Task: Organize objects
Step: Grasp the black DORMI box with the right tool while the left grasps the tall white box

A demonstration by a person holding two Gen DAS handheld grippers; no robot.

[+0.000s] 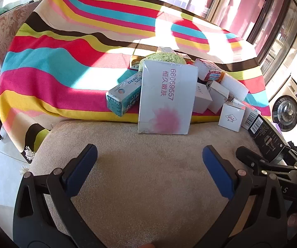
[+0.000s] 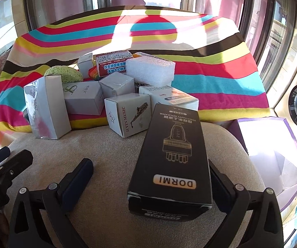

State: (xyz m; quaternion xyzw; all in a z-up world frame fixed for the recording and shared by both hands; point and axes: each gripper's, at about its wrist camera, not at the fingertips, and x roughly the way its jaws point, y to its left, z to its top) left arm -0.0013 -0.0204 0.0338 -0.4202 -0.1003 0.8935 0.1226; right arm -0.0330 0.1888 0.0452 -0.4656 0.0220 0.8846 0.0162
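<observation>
The black DORMI box (image 2: 170,161) is lying with its long axis running away from the right wrist camera, its near end with the gold label toward the lens and its far end pointing at the pile of cartons behind. It is tilting slightly, its far end leaning left of its near end, and it is sitting over the beige cushion (image 2: 111,150) between the fingers of the right gripper (image 2: 148,177). Those fingers are standing wide apart; the left one (image 2: 78,177) is well clear of the box, while the right one is mostly hidden behind the box's edge, so I cannot tell whether it is touching. In the left wrist view the same box (image 1: 269,138) is appearing at the far right, angled across the right tool's black frame. The left gripper (image 1: 150,169) is hovering low over the cushion with its blue pads (image 1: 82,167) spread wide and nothing between them, pointing toward the tall white box with pink print (image 1: 167,97), which is standing upright at the edge of the striped cloth (image 1: 55,66). Near it a teal carton (image 1: 123,97) is lying angled, and a small white music box carton (image 2: 127,115) is sitting just beyond the black box's far end. A foam block (image 2: 150,70) is resting atop the pile, and a purple-edged container (image 2: 272,150) is sitting to the right of the cushion.
</observation>
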